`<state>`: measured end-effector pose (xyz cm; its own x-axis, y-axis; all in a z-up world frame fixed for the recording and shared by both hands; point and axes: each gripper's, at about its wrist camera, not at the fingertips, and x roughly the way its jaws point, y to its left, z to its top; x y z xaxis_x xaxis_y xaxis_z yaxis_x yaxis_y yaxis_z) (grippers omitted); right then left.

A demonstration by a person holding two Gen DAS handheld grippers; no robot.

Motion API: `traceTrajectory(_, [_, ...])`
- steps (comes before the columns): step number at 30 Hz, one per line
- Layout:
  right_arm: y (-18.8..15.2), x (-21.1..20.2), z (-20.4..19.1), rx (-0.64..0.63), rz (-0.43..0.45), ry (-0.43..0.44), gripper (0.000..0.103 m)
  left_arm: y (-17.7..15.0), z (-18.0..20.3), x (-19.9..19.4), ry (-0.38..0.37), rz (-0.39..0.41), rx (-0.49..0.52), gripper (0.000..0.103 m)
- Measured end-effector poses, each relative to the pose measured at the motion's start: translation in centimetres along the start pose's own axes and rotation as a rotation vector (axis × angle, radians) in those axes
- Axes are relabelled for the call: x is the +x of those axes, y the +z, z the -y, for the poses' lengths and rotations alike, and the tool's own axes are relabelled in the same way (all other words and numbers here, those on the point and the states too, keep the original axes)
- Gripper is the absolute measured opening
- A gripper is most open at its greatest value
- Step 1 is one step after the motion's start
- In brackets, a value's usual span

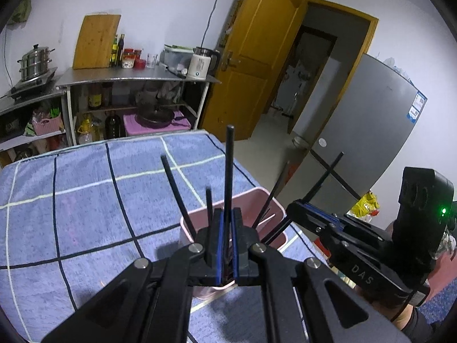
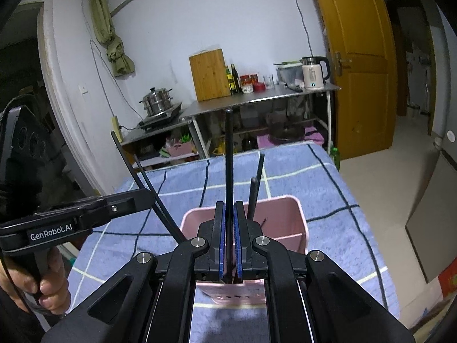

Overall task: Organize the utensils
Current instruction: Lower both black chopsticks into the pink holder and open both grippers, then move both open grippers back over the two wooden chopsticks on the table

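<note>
You are holding one black chopstick [image 1: 229,171] in your left gripper [image 1: 227,245], clamped low on its shaft between the blue pads, so that its long axis is running almost straight up and its free end is pointing at the ceiling, directly over the pink holder [image 1: 251,200]. Gripped that way, it is lined up to go down end-first into a compartment, which looks like the reason for the upright hold. Your right gripper [image 2: 229,240] is doing the same with a second chopstick [image 2: 228,154], its jaws closed tight on the shaft, the stick standing upright above the near side of the pink holder [image 2: 297,223]. Inside the holder, other black sticks [image 2: 255,197] are already standing and leaning outward at different angles, so those are resting on the walls rather than being held. A divider is crossing the holder's inside; which compartment each held stick is aimed at cannot be told. The holder is sitting on the blue checked cloth [image 1: 85,188], near its edge on the fridge side. Beyond the holder, the steel counter [image 2: 257,97] is carrying a cutting board, bottles and a kettle.
</note>
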<state>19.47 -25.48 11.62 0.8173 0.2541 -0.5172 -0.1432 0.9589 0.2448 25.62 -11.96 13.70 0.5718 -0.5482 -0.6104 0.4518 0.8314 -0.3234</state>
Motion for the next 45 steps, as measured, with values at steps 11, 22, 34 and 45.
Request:
traceTrajectory(11, [-2.2, 2.4, 0.3, 0.0, -0.076, 0.0, 0.005, -1.3, -0.5, 1.3, 0.01, -0.034, -0.008, 0.006])
traceTrajectory(22, [-1.7, 0.4, -0.5, -0.025, -0.047, -0.009, 0.016, -1.8, -0.6, -0.6, -0.007, -0.008, -0.013, 0.011])
traceTrajectory(34, [-2.1, -2.4, -1.2, -0.016, -0.005, -0.007, 0.022, -3.3, -1.4, -4.5, 0.006, 0.042, -0.03, 0.017])
traceTrajectory(45, [-3.0, -4.4, -2.0, -0.021, 0.016, 0.015, 0.022, -5.4, -3.2, -6.3, 0.04, 0.056, -0.071, 0.022])
